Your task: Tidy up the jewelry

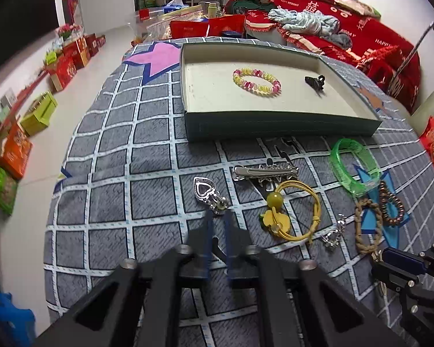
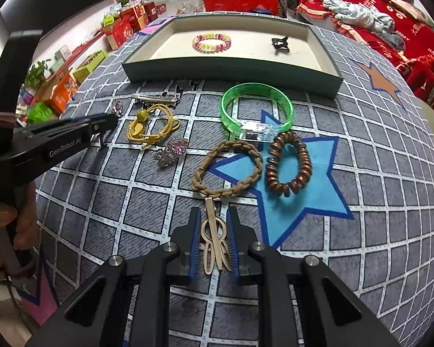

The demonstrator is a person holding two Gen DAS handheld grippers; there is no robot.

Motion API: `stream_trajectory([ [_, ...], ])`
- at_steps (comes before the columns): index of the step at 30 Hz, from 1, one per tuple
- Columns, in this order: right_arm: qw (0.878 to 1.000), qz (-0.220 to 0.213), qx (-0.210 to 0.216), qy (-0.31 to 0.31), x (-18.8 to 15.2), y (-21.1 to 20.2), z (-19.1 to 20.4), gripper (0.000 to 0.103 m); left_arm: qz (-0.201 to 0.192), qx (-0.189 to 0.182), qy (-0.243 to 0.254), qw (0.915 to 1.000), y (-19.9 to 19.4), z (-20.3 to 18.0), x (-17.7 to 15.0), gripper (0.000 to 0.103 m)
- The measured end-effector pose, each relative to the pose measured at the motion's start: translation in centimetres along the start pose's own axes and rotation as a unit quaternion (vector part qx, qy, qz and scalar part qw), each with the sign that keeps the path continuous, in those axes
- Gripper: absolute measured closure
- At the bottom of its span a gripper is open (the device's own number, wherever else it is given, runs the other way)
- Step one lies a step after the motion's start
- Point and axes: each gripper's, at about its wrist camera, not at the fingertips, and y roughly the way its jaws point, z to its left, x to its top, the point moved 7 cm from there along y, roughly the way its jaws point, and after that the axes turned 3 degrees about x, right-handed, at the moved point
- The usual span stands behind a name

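Note:
A green tray holds a pink-yellow bead bracelet and a black claw clip. On the cloth lie a silver heart pendant, a silver hair clip, a yellow hair tie, a green bangle, a braided loop and a copper spiral tie. My left gripper is open, its tips just behind the pendant. My right gripper is open around a flat metal hairpin lying on the cloth.
A purple gem brooch lies between the yellow tie and the braided loop. Boxes line the floor at the left. A red-covered sofa stands beyond the table's far right.

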Motion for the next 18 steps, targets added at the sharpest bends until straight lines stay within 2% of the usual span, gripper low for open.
stream_trajectory([
  [5,1.0,-0.016,0.016,0.015,0.4,-1.3,-0.6,0.084,-0.003,-0.027,-0.005,0.9996,-0.7,0.1,-0.2,0.086],
  [6,1.0,-0.017,0.019,0.018,0.5,-1.5,-0.7,0.094,-0.005,-0.031,-0.004,0.9995,-0.8,0.1,-0.2,0.086],
  [7,0.999,-0.019,0.021,0.023,0.6,-1.6,-0.8,0.097,-0.006,-0.034,-0.002,0.9994,-1.1,0.0,-0.2,0.086],
  [10,0.999,-0.022,0.029,0.036,0.9,-1.8,-1.1,0.097,-0.011,-0.039,0.002,0.9992,-1.6,-0.1,-0.1,0.086],
  [14,0.998,-0.018,0.039,0.044,0.8,-1.5,-1.1,0.098,-0.01,-0.032,0.001,0.9994,-1.8,0.1,0.1,0.086],
  [18,0.996,-0.005,0.053,0.066,0.2,-1.1,-1.7,0.097,-0.011,0.007,-0.006,0.9999,-1.7,0.9,0.1,0.086],
])
